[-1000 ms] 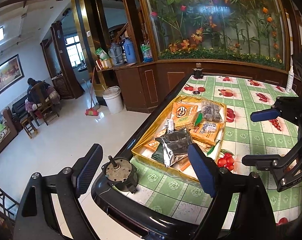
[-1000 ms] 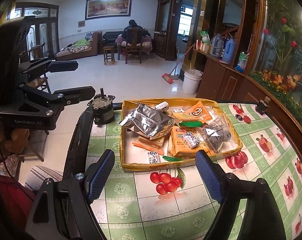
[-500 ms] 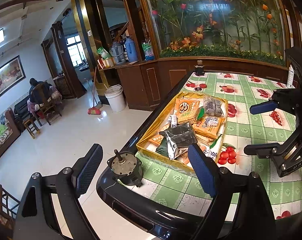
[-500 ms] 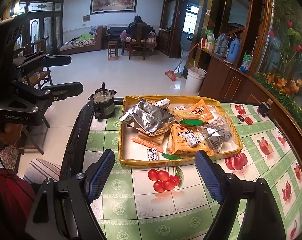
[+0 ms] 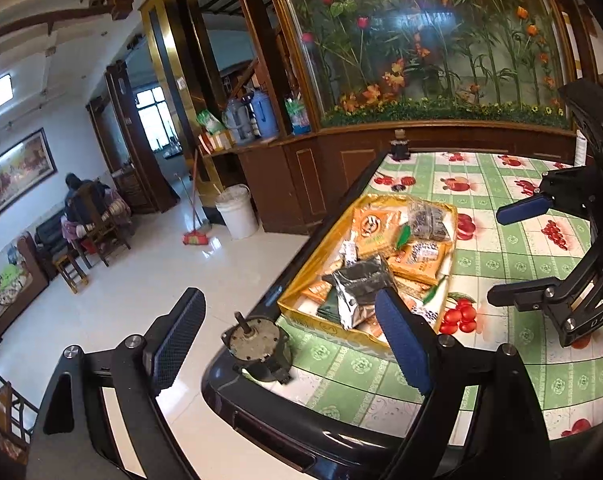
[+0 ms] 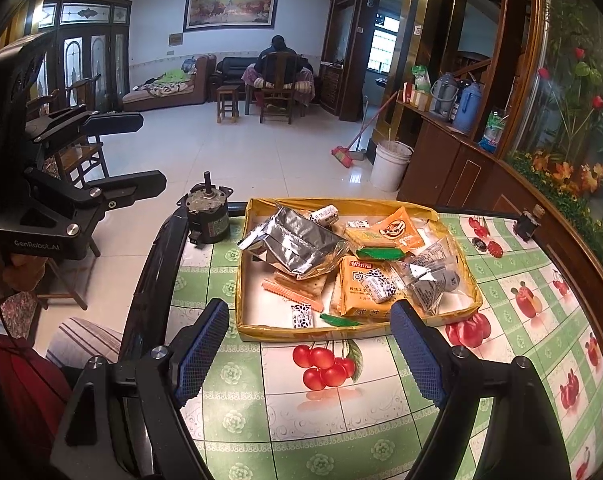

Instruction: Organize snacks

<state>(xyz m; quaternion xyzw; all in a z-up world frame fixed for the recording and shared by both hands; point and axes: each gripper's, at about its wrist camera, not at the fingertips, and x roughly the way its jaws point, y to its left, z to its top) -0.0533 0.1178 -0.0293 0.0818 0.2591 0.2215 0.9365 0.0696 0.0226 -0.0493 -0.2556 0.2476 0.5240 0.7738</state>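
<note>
The table [image 6: 341, 408], under a green checked cloth printed with cherries and apples, fills the lower part of both views. On it, near its dark rounded edge, sits a shallow yellow tray [image 6: 257, 332] [image 5: 301, 312] heaped with snacks. In the tray a crumpled silver bag [image 6: 297, 246] [image 5: 359, 288] lies at the end nearest a small motor [image 6: 207, 216] [image 5: 257, 344], which stands on the table just outside the tray. Beside the silver bag, towards the tray's middle, is an orange biscuit pack [image 6: 361, 292], and past that a clear bag of dark sweets [image 6: 433, 280]. A green wrapper [image 6: 339, 320] lies by the tray's near wall. The right gripper [image 6: 313, 354] hovers over the cloth short of the tray, jaws wide apart and empty. The left gripper [image 5: 285, 348] hangs off the table's corner by the motor, jaws also spread with nothing between them.
</note>
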